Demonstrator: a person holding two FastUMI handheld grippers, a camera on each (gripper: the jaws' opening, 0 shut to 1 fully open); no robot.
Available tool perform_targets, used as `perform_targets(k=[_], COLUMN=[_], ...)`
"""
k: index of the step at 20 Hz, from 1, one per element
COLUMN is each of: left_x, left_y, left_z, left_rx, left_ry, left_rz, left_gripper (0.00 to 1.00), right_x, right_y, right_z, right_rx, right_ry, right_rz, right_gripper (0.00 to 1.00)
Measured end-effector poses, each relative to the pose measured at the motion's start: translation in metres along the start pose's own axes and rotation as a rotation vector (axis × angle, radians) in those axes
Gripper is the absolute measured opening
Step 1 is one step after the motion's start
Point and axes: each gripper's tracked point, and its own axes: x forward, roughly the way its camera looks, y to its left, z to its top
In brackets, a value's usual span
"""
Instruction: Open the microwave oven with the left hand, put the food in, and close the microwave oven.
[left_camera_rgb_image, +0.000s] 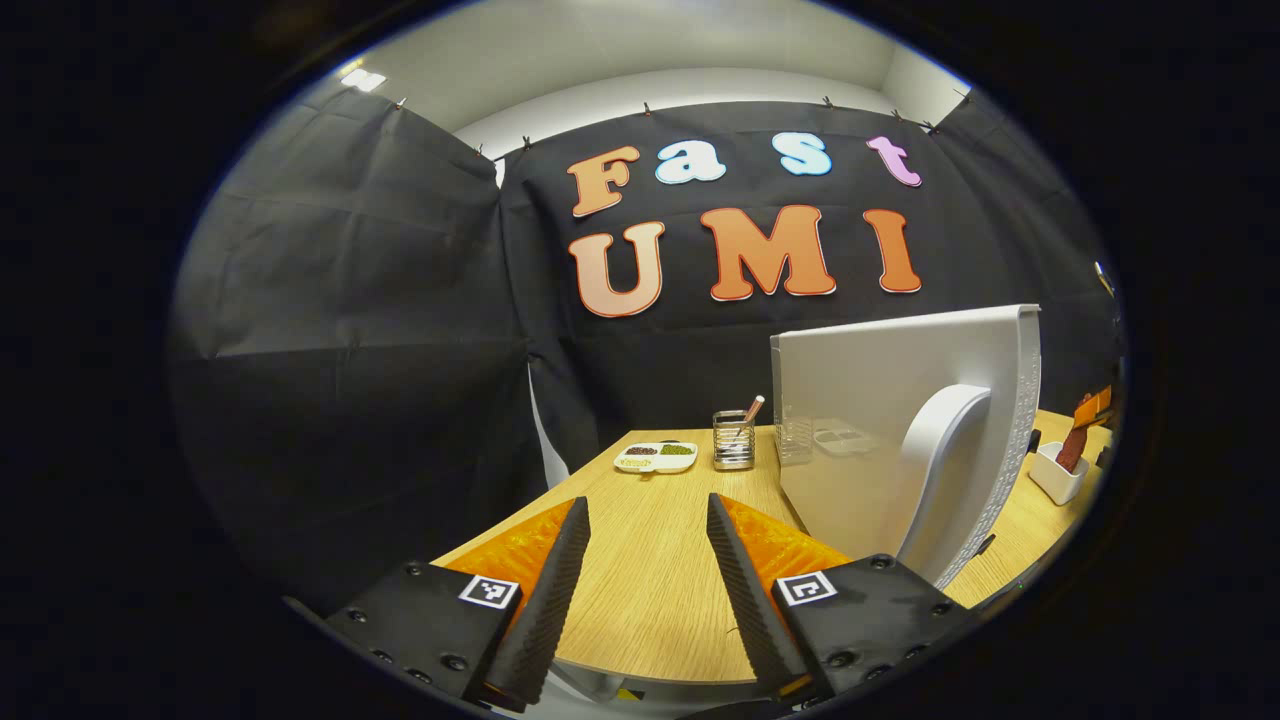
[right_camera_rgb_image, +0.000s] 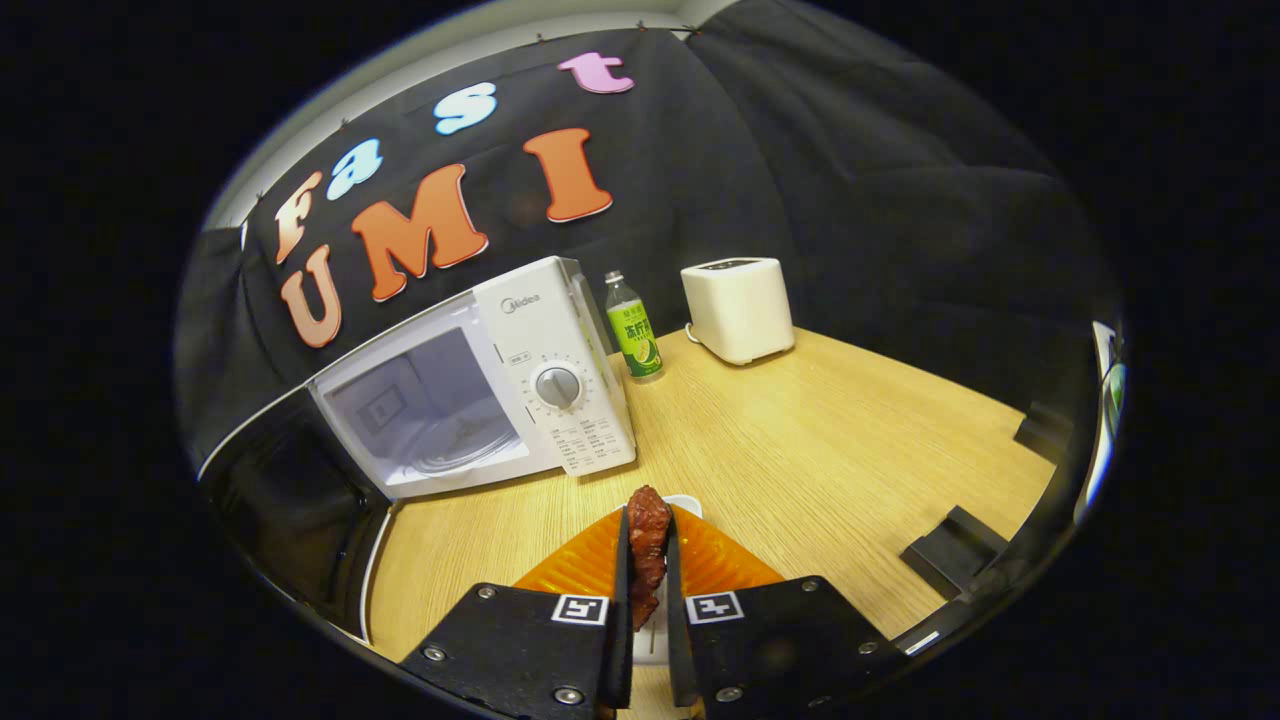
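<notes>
While your right gripper (right_camera_rgb_image: 648, 570) clamps both fingers on the piece of meat (right_camera_rgb_image: 648, 545) above a small white dish (right_camera_rgb_image: 686, 503), your left gripper (left_camera_rgb_image: 645, 520) hangs with fingers spread and empty beside the microwave's swung-out door (left_camera_rgb_image: 880, 420). Near you, the microwave (right_camera_rgb_image: 470, 385) stands open on the table (right_camera_rgb_image: 850, 440).

counter (right_camera_rgb_image: 850, 440): wooden | green-labelled bottle (right_camera_rgb_image: 632, 330) upright beside white toaster (right_camera_rgb_image: 738, 308) | divided snack tray (left_camera_rgb_image: 656, 457) just left of metal cup (left_camera_rgb_image: 733, 440) holding 1 stick
</notes>
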Motion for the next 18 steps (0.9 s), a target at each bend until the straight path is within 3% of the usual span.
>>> perform_targets(k=[1, 2, 3, 4, 7, 11, 13, 16, 18], left_x=[0.0, 0.0, 0.0, 0.0, -0.001, -0.002, -0.001, 0.003, 0.005], left_y=[0.0, 0.001, 0.002, 0.003, 0.004, 0.008, 0.011, 0.013, 0.017], left_z=[0.0, 0.001, 0.001, 0.0, 0.0, 0.002, 0.002, 0.012, 0.018], left_rx=[0.002, 0.002, 0.002, 0.001, -0.001, -0.004, 0.012, 0.007, -0.011], left_ry=[-0.001, -0.003, -0.003, -0.003, -0.006, -0.017, -0.011, -0.024, -0.031], left_rz=[0.001, 0.005, 0.006, 0.008, 0.01, 0.011, 0.023, 0.024, 0.022], left_gripper=[0.74, 0.84, 0.74, 0.79, 0.79, 0.79, 0.74, 0.81, 0.92], right_x=[-0.002, -0.001, -0.003, -0.004, -0.011, -0.024, -0.03, -0.037, -0.039], right_y=[0.004, 0.007, 0.01, 0.014, 0.021, 0.036, 0.046, 0.075, 0.096], right_z=[0.0, 0.0, 0.0, -0.001, -0.003, 0.021, 0.036, 0.056, 0.069], right_rx=[-0.031, -0.051, -0.065, -0.084, -0.149, -0.247, -0.29, -0.302, -0.313], right_ry=[0.0, 0.008, 0.01, 0.022, 0.031, -0.044, -0.084, -0.123, -0.152], right_rz=[0.003, 0.003, 0.006, 0.011, 0.016, 0.01, 0.006, 0.051, 0.083], right_gripper=[0.14, 0.14, 0.11, 0.1, 0.08, 0.08, 0.08, 0.08, 0.08])
